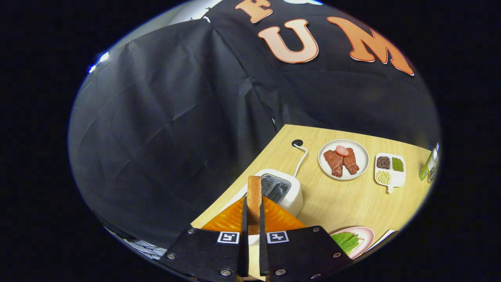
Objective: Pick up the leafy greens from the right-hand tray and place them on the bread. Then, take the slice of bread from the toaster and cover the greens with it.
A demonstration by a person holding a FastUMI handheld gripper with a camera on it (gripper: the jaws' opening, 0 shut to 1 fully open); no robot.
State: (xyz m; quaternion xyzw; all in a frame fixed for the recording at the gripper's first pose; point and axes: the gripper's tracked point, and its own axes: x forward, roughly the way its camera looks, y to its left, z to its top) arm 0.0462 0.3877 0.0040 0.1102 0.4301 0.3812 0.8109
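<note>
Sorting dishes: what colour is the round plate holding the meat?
White round plate, clearest in gripper view.

Pale wood-grain surface [332, 203]; on it a white toaster [287, 192] with its cord [301, 158] running to a grommet hole; beyond, a white plate [362, 154] of meat; beside it a three-compartment dish [396, 178] of grains; nearer, a pink plate [366, 235] with greens.

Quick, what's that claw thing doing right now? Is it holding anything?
Gripper: shut on the slice of bread, which stands upright between its two fingers, held up in front of the white toaster.
</note>
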